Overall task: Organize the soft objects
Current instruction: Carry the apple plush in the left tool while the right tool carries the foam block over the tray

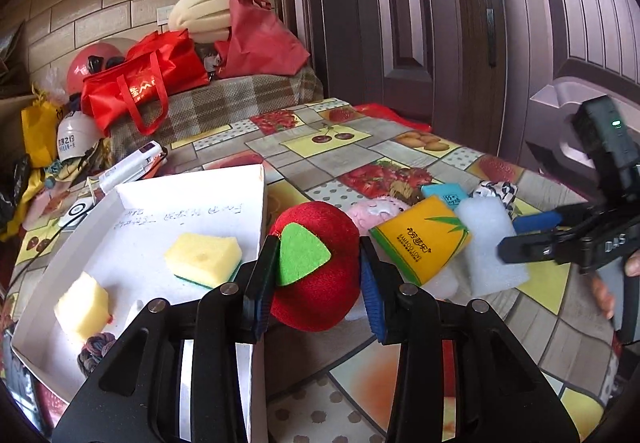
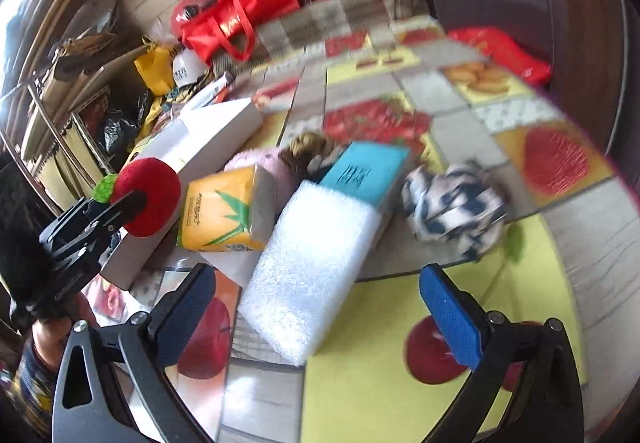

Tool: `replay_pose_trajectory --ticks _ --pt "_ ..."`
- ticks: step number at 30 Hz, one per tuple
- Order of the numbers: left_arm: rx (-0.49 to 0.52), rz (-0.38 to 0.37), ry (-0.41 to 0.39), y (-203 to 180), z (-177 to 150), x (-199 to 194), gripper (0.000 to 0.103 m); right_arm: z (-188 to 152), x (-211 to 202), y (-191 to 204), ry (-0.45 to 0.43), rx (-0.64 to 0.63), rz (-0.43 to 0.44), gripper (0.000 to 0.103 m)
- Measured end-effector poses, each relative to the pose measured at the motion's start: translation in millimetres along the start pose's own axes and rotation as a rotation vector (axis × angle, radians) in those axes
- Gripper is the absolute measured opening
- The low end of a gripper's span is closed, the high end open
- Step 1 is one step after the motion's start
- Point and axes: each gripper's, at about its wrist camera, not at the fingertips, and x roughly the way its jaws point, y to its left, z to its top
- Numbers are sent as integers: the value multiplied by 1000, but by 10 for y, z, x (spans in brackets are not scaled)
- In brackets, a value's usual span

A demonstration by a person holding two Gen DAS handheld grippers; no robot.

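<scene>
the left gripper [image 1: 316,275] squeezes a soft red plush apple with a green felt leaf [image 1: 314,263] between its two pads – the apple is off the table and right beside the open white cardboard box [image 1: 192,203]. the right gripper [image 2: 320,307] has its jaws wide apart with nothing in them, and it points at a white foam block [image 2: 308,275] lying on the fruit-print tablecloth [image 2: 400,383].

inside the box there are already a yellow sponge with a green bottom [image 1: 204,257], a plain yellow sponge piece [image 1: 82,307] and a small knotted rope ball [image 1: 94,353] – so part of the job looks done.

still out on the table, close together, are a yellow tissue pack with green bamboo leaves [image 1: 420,243], a pink fluffy toy [image 1: 378,213], a teal sponge [image 1: 444,193] and a black-and-white cloth bundle [image 2: 452,209]. i think the apple goes in next, then these.
</scene>
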Motion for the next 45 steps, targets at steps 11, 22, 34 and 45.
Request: replay_pose_trajectory --ticks 11,22,34,45 --pt "-2 4 -23 10 -10 -45 38 11 112 98 57 -25 44 53" --pt "-54 37 -77 101 -20 -160 38 0 -485 265 -345 -70 -20 53" --pt "-124 137 -98 397 -72 -190 38 76 -157 958 -411 -262 -2 53" --pt "-138 264 -131 583 -127 -261 38 123 212 1333 -375 -331 -13 53"
